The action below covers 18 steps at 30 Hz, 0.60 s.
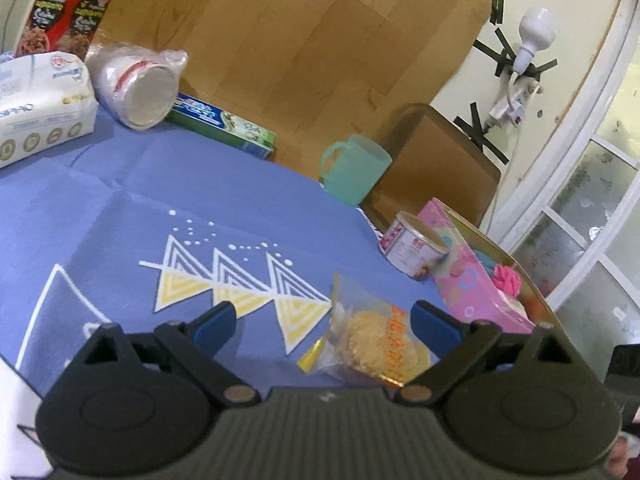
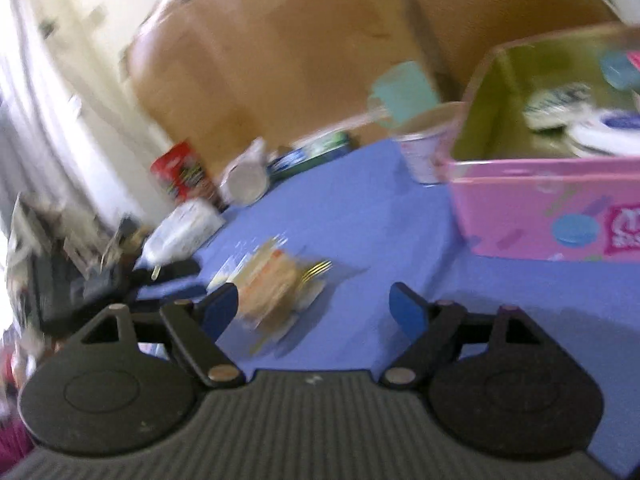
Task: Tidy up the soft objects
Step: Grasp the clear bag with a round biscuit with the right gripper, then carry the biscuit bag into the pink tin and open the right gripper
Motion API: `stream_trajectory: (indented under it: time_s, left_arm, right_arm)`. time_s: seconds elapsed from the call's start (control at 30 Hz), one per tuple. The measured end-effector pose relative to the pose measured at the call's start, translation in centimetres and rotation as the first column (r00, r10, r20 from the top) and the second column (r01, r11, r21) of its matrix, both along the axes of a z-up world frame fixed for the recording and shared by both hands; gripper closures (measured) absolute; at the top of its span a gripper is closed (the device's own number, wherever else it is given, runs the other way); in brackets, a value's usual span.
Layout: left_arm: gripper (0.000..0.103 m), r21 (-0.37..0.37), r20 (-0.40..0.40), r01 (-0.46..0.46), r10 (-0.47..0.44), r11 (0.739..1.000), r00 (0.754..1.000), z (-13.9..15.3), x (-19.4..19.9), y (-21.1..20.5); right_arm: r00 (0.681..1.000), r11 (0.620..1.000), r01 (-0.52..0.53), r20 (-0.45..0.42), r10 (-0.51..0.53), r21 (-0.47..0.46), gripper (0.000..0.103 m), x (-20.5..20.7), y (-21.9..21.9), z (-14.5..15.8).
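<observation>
The blue tablecloth (image 1: 240, 184) covers the work surface, with the pink box (image 1: 472, 276) at its right edge. My left gripper (image 1: 324, 320) and right gripper (image 2: 316, 304) are both spread wide and hold nothing. The snack bag (image 1: 372, 340) lies flat on the cloth between my left fingers, near the box. I judge it light, crinkly, slippery and crushable; grip the sealed end. Its long axis seems to run away from me, slightly leftward
</observation>
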State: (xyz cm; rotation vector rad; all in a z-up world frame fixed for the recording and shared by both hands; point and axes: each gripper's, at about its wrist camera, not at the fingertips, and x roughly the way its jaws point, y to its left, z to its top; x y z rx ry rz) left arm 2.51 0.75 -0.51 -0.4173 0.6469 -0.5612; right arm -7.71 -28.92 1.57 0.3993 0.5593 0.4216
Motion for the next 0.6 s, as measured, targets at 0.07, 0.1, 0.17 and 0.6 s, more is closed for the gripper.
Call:
stream_trajectory:
  time_s: [0.07,0.1,0.17,0.6]
  left_arm:
    - [0.005,0.011,0.002,0.023,-0.023,1.0,1.0,0.4,0.3,-0.6]
    - [0.005,0.027,0.01,0.041,-0.041,0.999,0.999,0.6,0.5,-1.1]
    - [0.007,0.071,0.028,0.08,-0.082,0.994,0.996,0.9,0.9,-2.5]
    - [0.044,0.141,0.059,0.17,-0.179,0.975,0.982,3.1,0.0,-7.7]
  right_arm:
    - [0.999,0.993,-0.029,0.024,0.031,-0.112,0.016,0.4,1.9,-0.1]
    - [0.998,0.986,-0.039,0.033,0.044,-0.161,0.015,0.7,2.6,-0.1]
    - [0.996,0.969,-0.074,0.036,0.085,-0.238,0.013,1.6,4.2,-0.4]
    - [0.977,0.888,-0.052,0.159,0.139,-0.457,0.043,4.1,7.4,-0.7]
